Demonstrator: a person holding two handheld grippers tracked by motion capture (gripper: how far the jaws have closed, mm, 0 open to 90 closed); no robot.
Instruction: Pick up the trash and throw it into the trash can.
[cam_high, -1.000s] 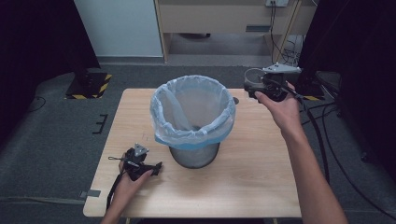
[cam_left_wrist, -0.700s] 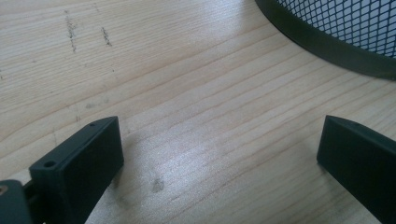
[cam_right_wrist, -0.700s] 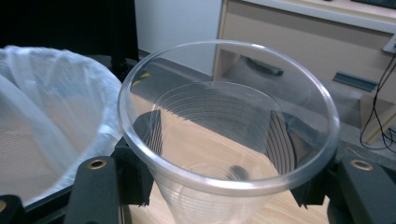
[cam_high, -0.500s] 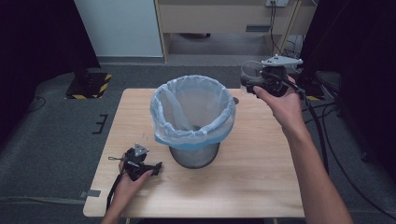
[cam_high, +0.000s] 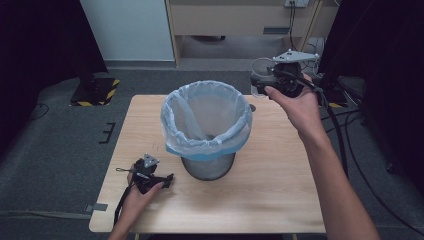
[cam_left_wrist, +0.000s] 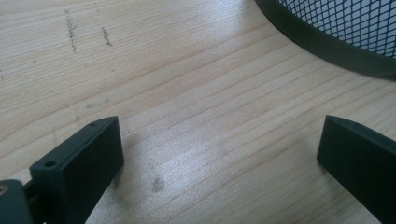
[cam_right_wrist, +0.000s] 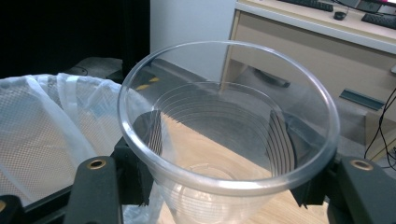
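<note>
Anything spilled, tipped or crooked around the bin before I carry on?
Nothing stands out. The bin stands upright on the table with its bag folded over the rim. The right gripper holds a clear cup, upright, empty and undamaged. The left gripper rests open on the table.

High view: above the person's side, facing forward and down over the whole table (cam_high: 280, 200)
Left gripper view: low and very near the tabletop, looking along its jaws at the bin (cam_left_wrist: 336, 32) base
Right gripper view: raised, close behind the clear cup (cam_right_wrist: 224, 135), facing the desk (cam_right_wrist: 317, 42)
Shared: bin (cam_high: 206, 125), table, desk (cam_high: 240, 20)
</note>
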